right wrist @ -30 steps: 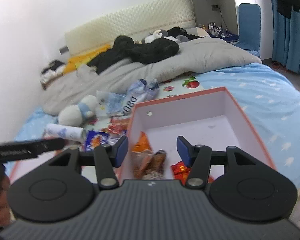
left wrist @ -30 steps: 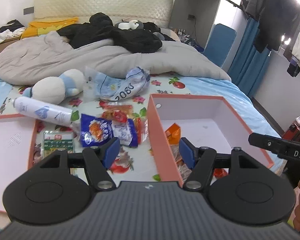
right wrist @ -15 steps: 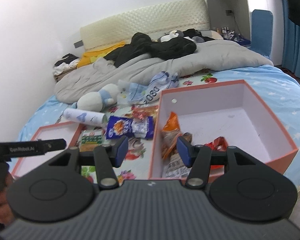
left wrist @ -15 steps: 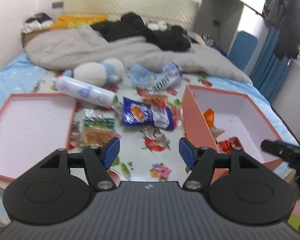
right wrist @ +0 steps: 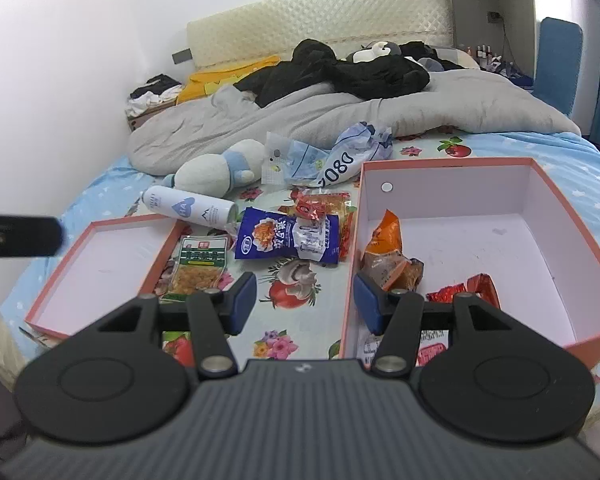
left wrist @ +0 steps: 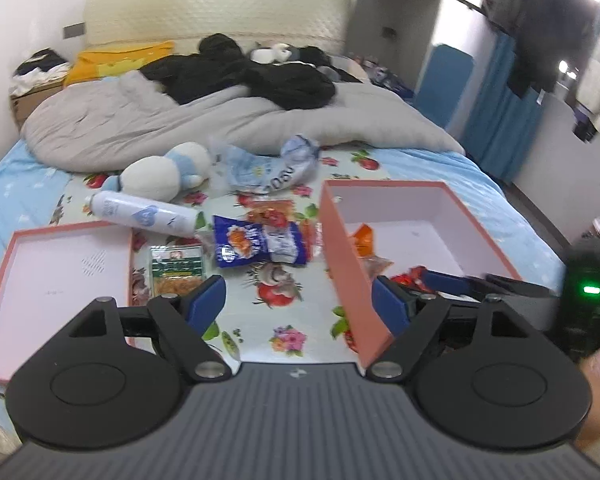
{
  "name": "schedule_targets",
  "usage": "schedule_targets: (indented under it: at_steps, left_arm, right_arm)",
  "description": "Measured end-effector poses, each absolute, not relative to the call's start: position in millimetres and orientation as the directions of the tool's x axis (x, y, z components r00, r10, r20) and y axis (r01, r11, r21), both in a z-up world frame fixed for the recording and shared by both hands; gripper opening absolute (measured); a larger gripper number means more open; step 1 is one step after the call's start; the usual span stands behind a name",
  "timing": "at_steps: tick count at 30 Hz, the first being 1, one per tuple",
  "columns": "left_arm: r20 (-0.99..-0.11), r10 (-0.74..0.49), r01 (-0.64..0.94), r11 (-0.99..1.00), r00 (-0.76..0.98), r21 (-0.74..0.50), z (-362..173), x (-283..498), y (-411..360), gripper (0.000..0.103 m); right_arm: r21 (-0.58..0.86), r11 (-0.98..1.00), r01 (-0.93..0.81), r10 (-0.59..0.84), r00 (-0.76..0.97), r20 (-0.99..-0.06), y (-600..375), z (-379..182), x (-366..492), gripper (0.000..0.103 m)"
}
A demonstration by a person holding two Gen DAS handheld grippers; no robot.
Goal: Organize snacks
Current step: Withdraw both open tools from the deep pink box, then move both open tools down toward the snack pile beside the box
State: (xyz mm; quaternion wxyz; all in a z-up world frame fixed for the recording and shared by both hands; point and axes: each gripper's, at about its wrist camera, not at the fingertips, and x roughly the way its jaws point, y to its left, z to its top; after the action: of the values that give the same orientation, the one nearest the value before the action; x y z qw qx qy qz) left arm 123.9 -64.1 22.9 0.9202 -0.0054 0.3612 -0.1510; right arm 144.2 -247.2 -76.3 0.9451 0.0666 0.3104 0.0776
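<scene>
A wide bed [right wrist: 572, 160] with a blue sheet fills both views, and a grey duvet [right wrist: 340, 116] lies bunched across its far half. On the flowered cloth near the front stands a deep pink box [right wrist: 548, 216]; inside it, against its left wall, lie an orange snack packet [right wrist: 386, 240] and a red packet [right wrist: 476, 288]. To the left lies the shallow pink lid [right wrist: 100, 264], open side up. Between box and lid the other snacks wait on the cloth: a blue packet [right wrist: 288, 238] in the middle, a green-topped packet [right wrist: 200, 264] just beside the lid, and an orange-red packet [right wrist: 324, 206] partly under the blue one. Behind them lie a white spray can [right wrist: 188, 210] and a white plush toy [right wrist: 216, 170].

The left gripper [left wrist: 298, 306] hangs above the cloth; its jaws have just been opening and stand wide apart with nothing between them. The right gripper [right wrist: 304, 300] has its jaws apart too, empty, over the left wall of the box.
</scene>
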Motion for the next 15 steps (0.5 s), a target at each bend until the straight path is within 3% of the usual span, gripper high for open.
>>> schedule_targets:
  at_steps: [8,15]
  left_arm:
    - [-0.750,-0.284,0.289,0.949,0.597,-0.129,62,127,-76,0.088]
    - [-0.799,-0.271,0.232,0.958,0.537,-0.169,55,143,-66,0.088]
  right_arm:
    - [0.169,0.981,-0.096,0.180,0.780,-0.600,-248,-76,165,0.056]
    - [0.145,0.983,-0.114,0.178,0.780,-0.600,-239,-75,185,0.056]
